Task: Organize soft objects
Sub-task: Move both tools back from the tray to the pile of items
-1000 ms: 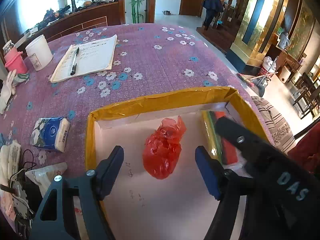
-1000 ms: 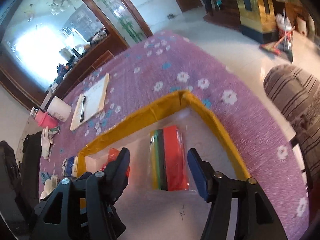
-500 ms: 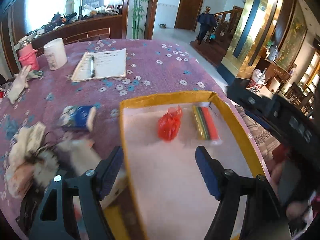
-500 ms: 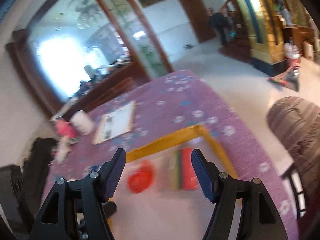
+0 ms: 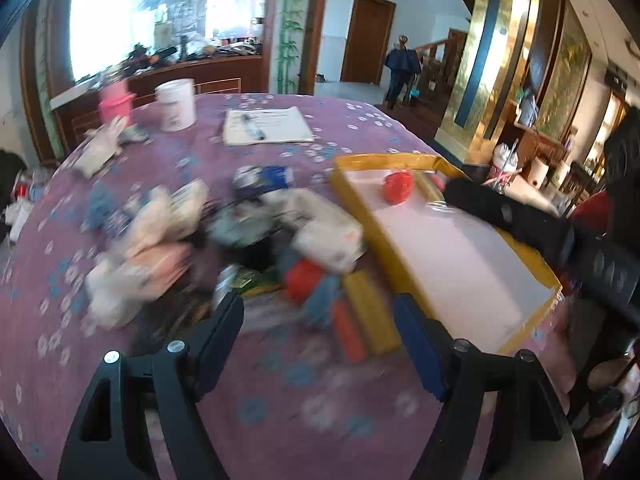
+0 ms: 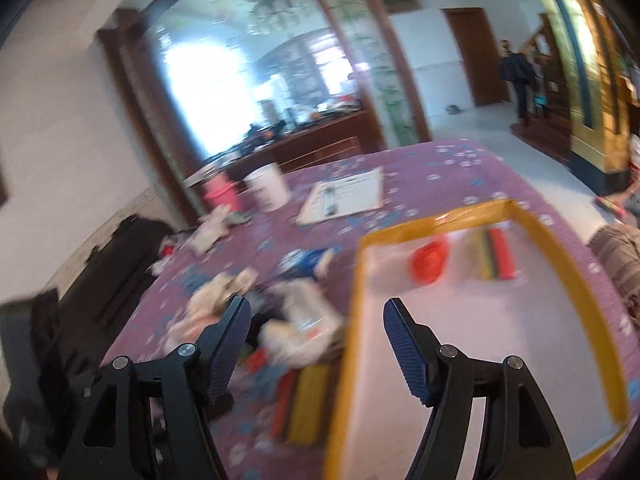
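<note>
Tongs, both mine, left (image 5: 320, 336) and right (image 6: 316, 340), are opening and empty; red bag (image 6: 430, 262) lies in the far tray (image 6: 568, 276), right of the tabletop (image 5: 280, 400) pile (image 5: 224, 232).

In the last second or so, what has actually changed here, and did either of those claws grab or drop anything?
Both grippers drew back from the yellow-rimmed box and swung toward the pile of soft things beside it. The left gripper and right gripper hold nothing, and their jaws are opening a little. The red bag and coloured pack stayed at the box's far end; notepad and white cup unmoved.
</note>
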A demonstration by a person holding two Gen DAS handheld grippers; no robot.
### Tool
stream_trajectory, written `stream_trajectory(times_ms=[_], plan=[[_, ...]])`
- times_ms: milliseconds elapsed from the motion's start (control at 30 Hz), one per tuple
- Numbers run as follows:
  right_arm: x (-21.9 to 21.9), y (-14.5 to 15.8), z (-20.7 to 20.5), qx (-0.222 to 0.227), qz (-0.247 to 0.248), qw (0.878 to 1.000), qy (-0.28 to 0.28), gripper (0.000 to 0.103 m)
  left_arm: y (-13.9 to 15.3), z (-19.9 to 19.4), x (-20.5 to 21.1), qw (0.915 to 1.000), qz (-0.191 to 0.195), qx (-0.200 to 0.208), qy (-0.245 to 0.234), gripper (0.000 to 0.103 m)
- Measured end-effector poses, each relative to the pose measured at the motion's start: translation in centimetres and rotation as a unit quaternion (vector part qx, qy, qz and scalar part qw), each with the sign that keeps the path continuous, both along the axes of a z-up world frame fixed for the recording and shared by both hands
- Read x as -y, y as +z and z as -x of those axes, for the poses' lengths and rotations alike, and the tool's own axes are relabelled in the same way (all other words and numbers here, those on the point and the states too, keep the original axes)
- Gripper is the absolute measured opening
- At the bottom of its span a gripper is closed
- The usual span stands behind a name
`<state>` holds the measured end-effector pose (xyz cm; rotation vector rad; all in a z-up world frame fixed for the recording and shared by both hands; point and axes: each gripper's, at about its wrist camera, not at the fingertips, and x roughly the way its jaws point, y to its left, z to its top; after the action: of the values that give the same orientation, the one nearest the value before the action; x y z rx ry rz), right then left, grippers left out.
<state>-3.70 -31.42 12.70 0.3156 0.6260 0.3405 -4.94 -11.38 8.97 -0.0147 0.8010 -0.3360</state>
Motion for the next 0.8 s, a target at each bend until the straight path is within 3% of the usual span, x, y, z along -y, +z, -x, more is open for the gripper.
stream_trajectory(times_ms=[200,300,400,533,700,733,800], plan=[[-5.9,-2.8,2.2,0.001,0.032,0.996,0.078,0.077,-1.1,1.6,-7.7,0.9983,0.027,0.003,0.051,0.080],[-7.7,-4.5,1.7,-0.012,0.070,0.994,0.077,0.077,-1.7,1.5,-10.2,0.9971,0.005,0.010,0.075,0.080],[-8.5,-6.2,1.1,-0.036,0.093,0.993,0.069,0.077,-2.6,1.3,-11.6,0.9967,-0.010,0.008,0.080,0.087],[-8.4,-6.9,0.5,-0.064,0.087,0.992,0.070,0.077,-3.7,-0.1,-12.0,0.9977,0.005,-0.020,0.065,0.088],[-8.2,-7.2,0.2,-0.078,0.089,0.991,0.058,0.077,-5.2,-3.1,-10.4,0.9961,-0.023,-0.053,0.066,0.090],[-8.2,-7.3,0.2,-0.079,0.091,0.991,0.058,0.077,-5.6,-3.5,-10.2,0.9957,-0.025,-0.062,0.064,0.089],[-8.3,-7.2,0.3,-0.078,0.095,0.991,0.055,0.077,-6.5,-4.4,-9.7,0.9947,-0.031,-0.076,0.062,0.072]])
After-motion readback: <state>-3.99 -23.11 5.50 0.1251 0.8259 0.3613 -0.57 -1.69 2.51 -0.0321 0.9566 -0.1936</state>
